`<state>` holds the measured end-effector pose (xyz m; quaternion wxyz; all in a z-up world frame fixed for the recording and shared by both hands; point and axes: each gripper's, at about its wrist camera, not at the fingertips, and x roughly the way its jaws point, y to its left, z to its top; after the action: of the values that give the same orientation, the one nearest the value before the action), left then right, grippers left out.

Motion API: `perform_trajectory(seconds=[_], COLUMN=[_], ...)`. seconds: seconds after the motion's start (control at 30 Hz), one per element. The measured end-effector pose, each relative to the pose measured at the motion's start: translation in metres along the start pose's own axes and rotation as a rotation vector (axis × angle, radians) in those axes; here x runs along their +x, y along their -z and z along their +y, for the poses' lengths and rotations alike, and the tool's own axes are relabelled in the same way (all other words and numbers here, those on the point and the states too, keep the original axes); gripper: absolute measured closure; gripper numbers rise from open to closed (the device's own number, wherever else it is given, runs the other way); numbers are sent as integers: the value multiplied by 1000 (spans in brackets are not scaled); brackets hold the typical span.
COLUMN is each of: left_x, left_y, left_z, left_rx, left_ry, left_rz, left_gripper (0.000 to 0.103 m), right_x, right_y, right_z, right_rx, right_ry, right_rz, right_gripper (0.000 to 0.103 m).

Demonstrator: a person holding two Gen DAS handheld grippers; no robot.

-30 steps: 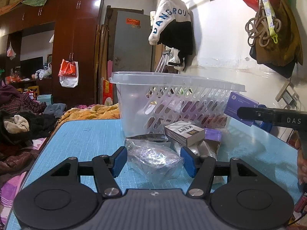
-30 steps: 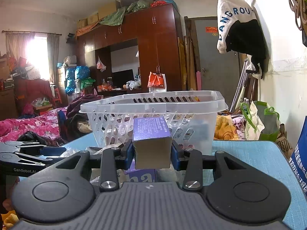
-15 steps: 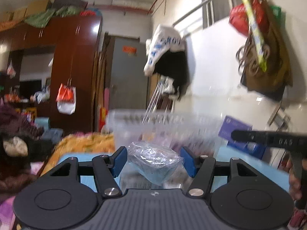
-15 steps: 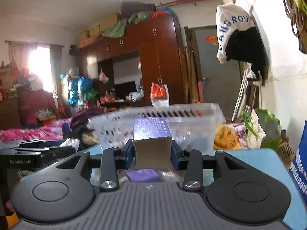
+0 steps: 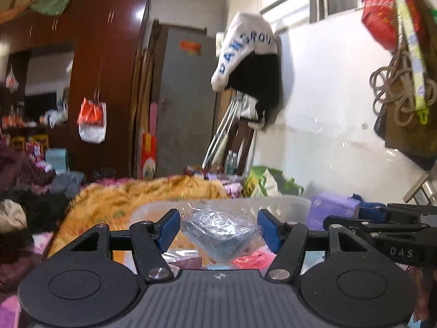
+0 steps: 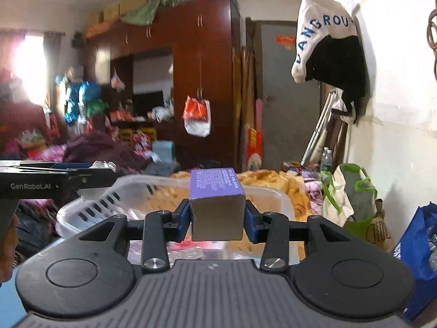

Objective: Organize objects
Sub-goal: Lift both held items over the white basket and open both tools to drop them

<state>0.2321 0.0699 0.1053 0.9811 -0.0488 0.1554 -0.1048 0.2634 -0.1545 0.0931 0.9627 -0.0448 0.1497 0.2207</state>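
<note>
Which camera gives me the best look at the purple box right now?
Right wrist: the purple box sits centred, clamped in the right gripper. Left wrist shows only a blurred side of it at right.

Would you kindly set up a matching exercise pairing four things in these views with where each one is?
Things:
1. purple box
2. clear plastic bag
3. white laundry basket
4. white and black garment

Places:
A. hanging on the wall
B. below both tongs
C. between the left tongs
D. clamped in the right tongs

Pairs: 1-D, 2-C, 3-B, 4-A
</note>
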Motion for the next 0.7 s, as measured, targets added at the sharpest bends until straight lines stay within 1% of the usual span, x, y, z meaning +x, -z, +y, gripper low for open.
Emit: perform_trajectory(seconds=[0.03, 0.07, 0.1, 0.13, 0.17, 0.2, 0.23, 0.27, 0.33, 0.4, 0.47, 0.57, 0.6, 0.63, 0.7], left_x=[4, 5, 4, -1, -9, -22, -43, -59, -86, -100, -96, -74, -68, -61, -53], left_y=[3, 6, 9, 12, 15, 18, 27, 35, 54, 75, 91, 100, 100, 101, 104], left_z=[1, 2, 1, 0, -1, -2, -3, -2, -2, 2, 11, 32, 38, 43, 47], left_rx=[-4, 0, 8, 19, 25, 27, 32, 32, 36, 52, 52, -4, -25, -43, -38], left_ry=[3, 2, -2, -8, -12, -13, -5, -3, -13, -47, -92, -91, -82, -75, -85], left_rz=[8, 15, 17, 9, -8, -32, -73, -95, -112, -98, -37, 62, 88, 112, 143], left_gripper=[27, 24, 24, 24, 24, 24, 22, 15, 6, 5, 5, 7, 7, 7, 7], right_x=[1, -4, -10, -17, -25, -34, -47, -57, -72, -75, -59, -30, -23, -18, -10], right_y=[2, 5, 7, 9, 12, 16, 24, 32, 51, 69, 79, 86, 87, 87, 89], right_z=[-1, -3, -3, -5, -7, -8, -9, -12, -13, -12, -15, -20, -21, -23, -25], right_rx=[9, 17, 21, 25, 29, 33, 36, 42, 48, 30, 51, 98, 122, 145, 180], right_ry=[-5, -6, -13, -25, -40, -52, -68, -76, -74, -62, -62, -59, -64, -75, -84], right_rz=[-4, -18, -33, -42, -47, -53, -66, -78, -85, -43, 47, 186, 209, 223, 234], right_gripper=[39, 24, 15, 12, 4, 0, 0, 0, 0, 0, 0, 1, 7, 10, 16])
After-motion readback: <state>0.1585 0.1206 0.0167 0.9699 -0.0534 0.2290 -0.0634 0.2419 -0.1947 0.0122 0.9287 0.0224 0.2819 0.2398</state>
